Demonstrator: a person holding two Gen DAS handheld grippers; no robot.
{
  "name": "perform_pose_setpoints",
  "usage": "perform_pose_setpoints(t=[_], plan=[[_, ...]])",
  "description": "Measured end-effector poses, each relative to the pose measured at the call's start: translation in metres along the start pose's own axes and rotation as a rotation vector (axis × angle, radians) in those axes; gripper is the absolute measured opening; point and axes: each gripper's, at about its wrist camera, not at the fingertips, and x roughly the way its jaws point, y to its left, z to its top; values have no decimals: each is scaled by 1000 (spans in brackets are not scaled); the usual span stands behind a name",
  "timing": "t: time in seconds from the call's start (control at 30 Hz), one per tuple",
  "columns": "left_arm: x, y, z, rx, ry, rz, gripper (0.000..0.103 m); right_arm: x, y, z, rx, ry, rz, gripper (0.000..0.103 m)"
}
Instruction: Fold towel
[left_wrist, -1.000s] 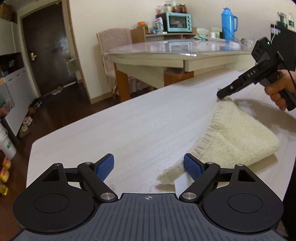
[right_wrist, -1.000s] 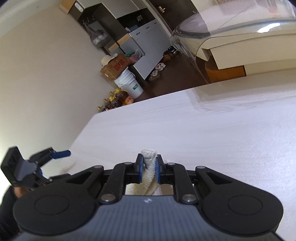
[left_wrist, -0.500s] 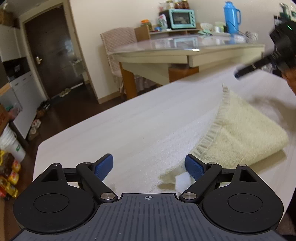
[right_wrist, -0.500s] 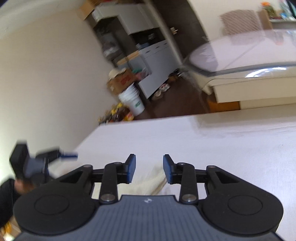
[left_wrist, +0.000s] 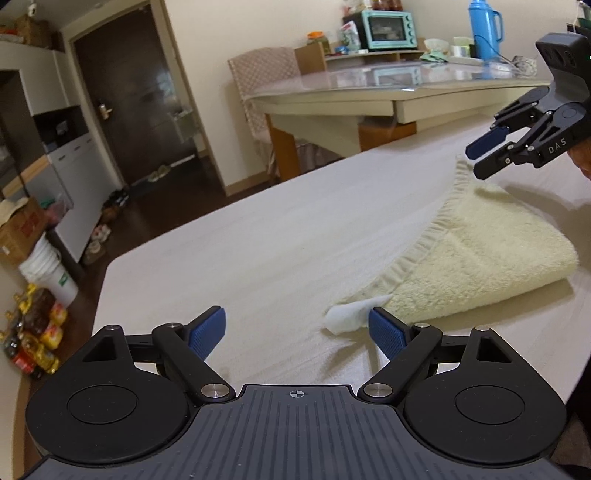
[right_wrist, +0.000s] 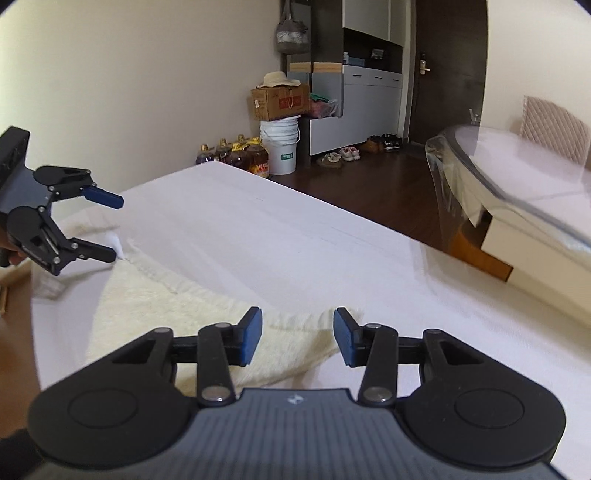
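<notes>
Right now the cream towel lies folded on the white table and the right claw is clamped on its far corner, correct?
Not quite. The right claw grips nothing: its jaws are opening, and the towel corner lies loose on the table below them, as the right wrist view shows. The towel is cream, folded and on the white table.

Towel (left_wrist: 476, 254) on table (left_wrist: 258, 258), left gripper (left_wrist: 297, 334) and right gripper (right_wrist: 297, 338) at opposite corners
</notes>
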Motion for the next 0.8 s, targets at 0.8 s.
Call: perform_pose_setpoints(t=[0.8], plan=[[11, 5, 12, 36, 3, 113, 90, -50, 30, -22, 94, -96, -121, 70]])
